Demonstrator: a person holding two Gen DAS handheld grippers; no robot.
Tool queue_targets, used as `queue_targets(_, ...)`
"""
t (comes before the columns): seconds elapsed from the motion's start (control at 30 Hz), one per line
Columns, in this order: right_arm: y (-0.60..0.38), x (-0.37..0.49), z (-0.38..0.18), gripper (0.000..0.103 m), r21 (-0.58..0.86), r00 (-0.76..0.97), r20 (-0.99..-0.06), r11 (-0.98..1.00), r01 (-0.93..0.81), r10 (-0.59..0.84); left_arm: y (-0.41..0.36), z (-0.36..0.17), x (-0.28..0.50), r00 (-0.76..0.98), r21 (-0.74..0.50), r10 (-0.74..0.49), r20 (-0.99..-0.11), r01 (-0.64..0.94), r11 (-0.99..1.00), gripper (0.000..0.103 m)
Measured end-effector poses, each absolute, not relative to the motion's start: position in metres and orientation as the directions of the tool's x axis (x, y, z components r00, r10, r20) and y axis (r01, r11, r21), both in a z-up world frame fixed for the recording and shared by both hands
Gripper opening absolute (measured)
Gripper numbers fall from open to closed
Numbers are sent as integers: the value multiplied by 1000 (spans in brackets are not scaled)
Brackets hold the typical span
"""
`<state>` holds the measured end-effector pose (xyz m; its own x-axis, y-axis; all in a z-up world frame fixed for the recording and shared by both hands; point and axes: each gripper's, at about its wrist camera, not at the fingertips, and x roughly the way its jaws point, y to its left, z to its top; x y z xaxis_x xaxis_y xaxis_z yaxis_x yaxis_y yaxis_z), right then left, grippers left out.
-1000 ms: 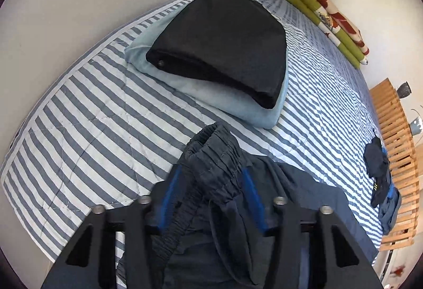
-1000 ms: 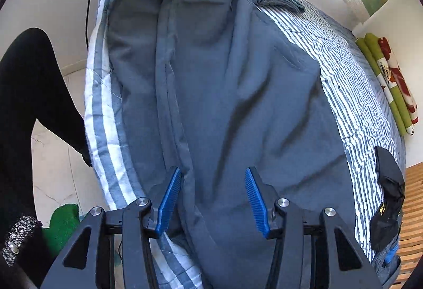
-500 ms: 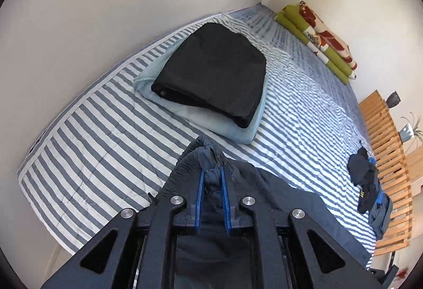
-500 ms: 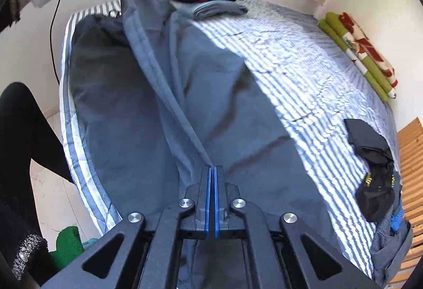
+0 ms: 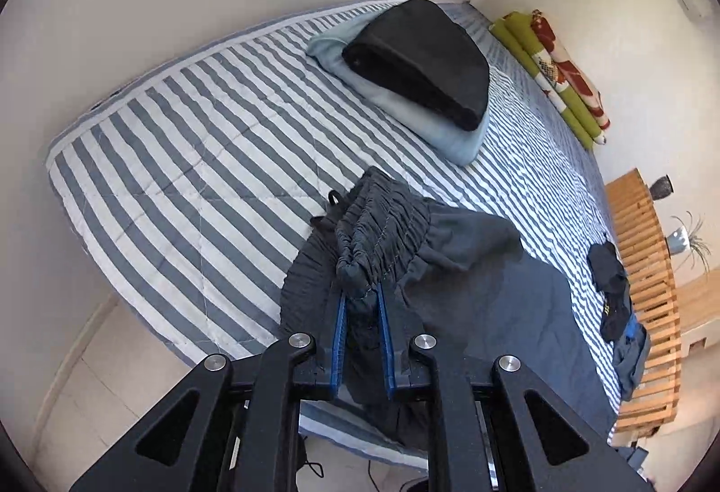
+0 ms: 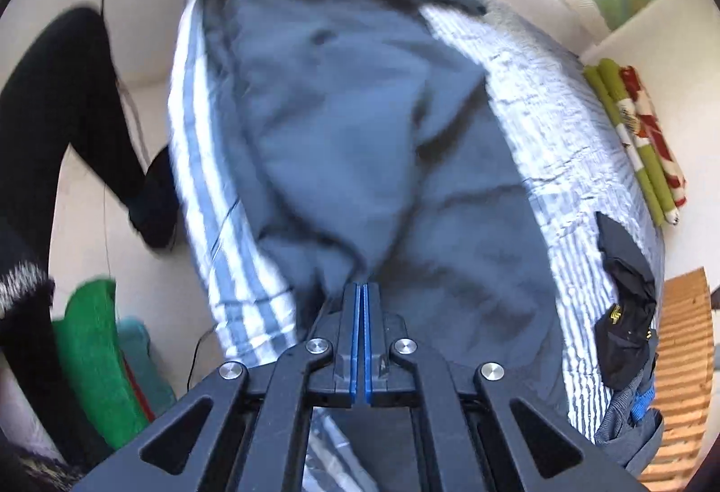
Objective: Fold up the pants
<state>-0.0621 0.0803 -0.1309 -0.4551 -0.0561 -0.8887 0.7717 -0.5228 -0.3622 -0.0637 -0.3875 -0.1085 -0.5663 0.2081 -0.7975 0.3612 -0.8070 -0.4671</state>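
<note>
No legible text or labels anywhere.

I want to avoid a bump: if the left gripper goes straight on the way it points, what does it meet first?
Probably the striped bed cover. The left gripper, shut on the pants' waistband, points down toward it; the black cushion lies farther on. Depth is unclear.

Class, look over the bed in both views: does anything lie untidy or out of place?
Yes. A crumpled dark garment lies loose at the bed's far edge, near the wooden slats, while the black and blue garments sit folded and stacked.
</note>
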Motion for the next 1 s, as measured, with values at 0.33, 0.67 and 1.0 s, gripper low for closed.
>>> queue_targets(0.33, -2, -94, -73, 35, -261, -431, -871, -521, 812, -235, -411, -108, -41, -592, -443, 163, -789, 366, -818, 40)
queue_targets(0.67, -204, -152, -76, 39, -173, -382, -846, -487, 856, -371, -426, -154, -19, -612, -565, 262, -746, 374, -736, 39)
queue_targets(1.0, -267, -180, -132, 39, -211, -384, -890, -524, 825, -246, -416, -190, -12, -617, -673, 387, -685, 334, -660, 39)
